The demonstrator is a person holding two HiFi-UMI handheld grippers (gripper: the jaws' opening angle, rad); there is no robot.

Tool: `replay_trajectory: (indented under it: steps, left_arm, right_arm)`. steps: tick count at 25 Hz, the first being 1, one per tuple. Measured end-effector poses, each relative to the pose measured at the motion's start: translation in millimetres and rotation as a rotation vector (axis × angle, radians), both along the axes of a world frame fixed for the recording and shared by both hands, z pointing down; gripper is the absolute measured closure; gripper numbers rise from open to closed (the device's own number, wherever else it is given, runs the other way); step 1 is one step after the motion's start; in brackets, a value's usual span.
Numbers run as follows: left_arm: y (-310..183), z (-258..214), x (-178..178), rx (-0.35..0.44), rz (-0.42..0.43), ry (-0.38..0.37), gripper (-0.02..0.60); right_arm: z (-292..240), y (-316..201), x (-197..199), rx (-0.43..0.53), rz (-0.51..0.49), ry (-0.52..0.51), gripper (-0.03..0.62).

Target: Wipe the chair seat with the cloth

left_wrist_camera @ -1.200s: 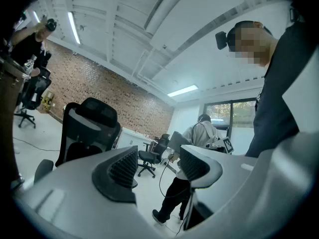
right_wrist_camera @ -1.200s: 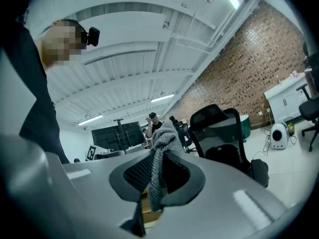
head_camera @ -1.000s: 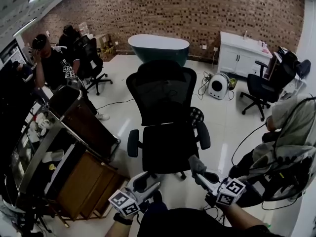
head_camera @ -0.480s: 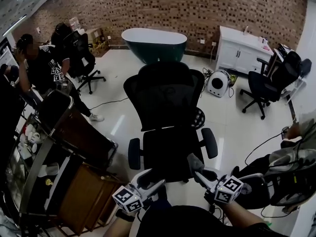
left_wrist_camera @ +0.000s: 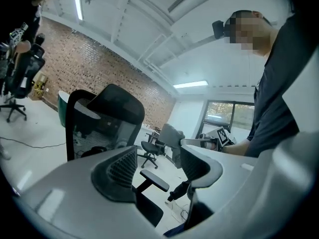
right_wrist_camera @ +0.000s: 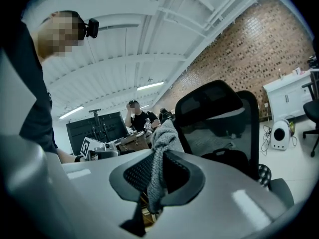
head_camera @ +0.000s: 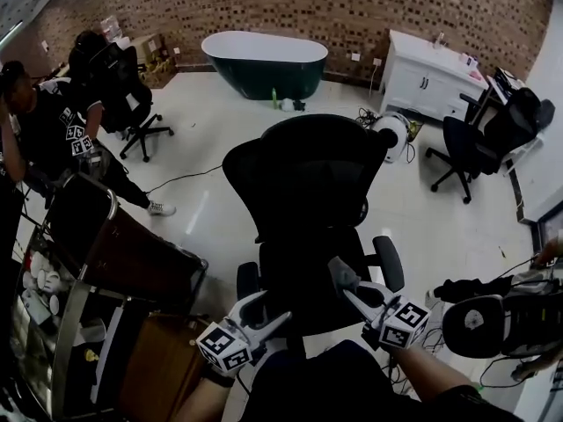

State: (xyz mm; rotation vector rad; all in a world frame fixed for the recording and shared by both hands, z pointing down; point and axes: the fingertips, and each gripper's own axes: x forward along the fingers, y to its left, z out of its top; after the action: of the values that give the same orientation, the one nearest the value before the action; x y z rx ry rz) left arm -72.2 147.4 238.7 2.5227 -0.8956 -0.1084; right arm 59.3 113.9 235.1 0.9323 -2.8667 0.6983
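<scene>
Cloth (right_wrist_camera: 159, 144), grey and knitted, sits pinched in the right tongs (right_wrist_camera: 157, 177) over the front right of the chair seat (head_camera: 295, 271). Left tongs (left_wrist_camera: 158, 156) gape wide, nothing between them, at the seat's front left. Beyond the chair stands a green tub (head_camera: 264, 79), white inside.

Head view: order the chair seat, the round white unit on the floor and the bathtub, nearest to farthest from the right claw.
1. Chair seat, just left of the right claw and its cloth.
2. Round white unit, farther back on the right.
3. Bathtub, farthest back, left of centre.
</scene>
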Motion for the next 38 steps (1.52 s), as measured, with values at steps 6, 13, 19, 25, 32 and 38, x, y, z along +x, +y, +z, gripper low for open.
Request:
replay_trajectory:
  steps: [6,13,19,25,32,38]
  left_arm:
    - [-30.2,15.2,-2.0,-0.046,-0.014,-0.011,0.285]
    - [-63.0,57.3,1.9,-0.133,-0.089,-0.014,0.284]
    - [-80.0,129.4,-2.0,-0.217,-0.127,-0.034,0.284]
    - [-106.7,191.2,-4.3,-0.27,-0.138,-0.037,0.284]
    - [-131.4,246.8,-17.1,-0.301,-0.17,-0.04,0.284]
    - [-151.8,272.2,-31.6,-0.313,-0.198,-0.022,0.284]
  right_arm:
    - [16.8,-29.2,-16.0,-0.041,-0.04,0.001,0.559]
    - [82.8,-64.2,-23.2,-0.137,-0.154,0.083,0.559]
    - [178.2,-94.5,-55.0,-0.231,-0.3,0.166,0.559]
    - [282.5,-126.6,-101.8,-0.304,-0.425,0.299,0.557]
    - [403.6,-153.5,-154.2,-0.298,-0.536,0.519,0.557]
    - [482.6,-185.3,-203.3,-0.248,-0.583,0.622,0.557]
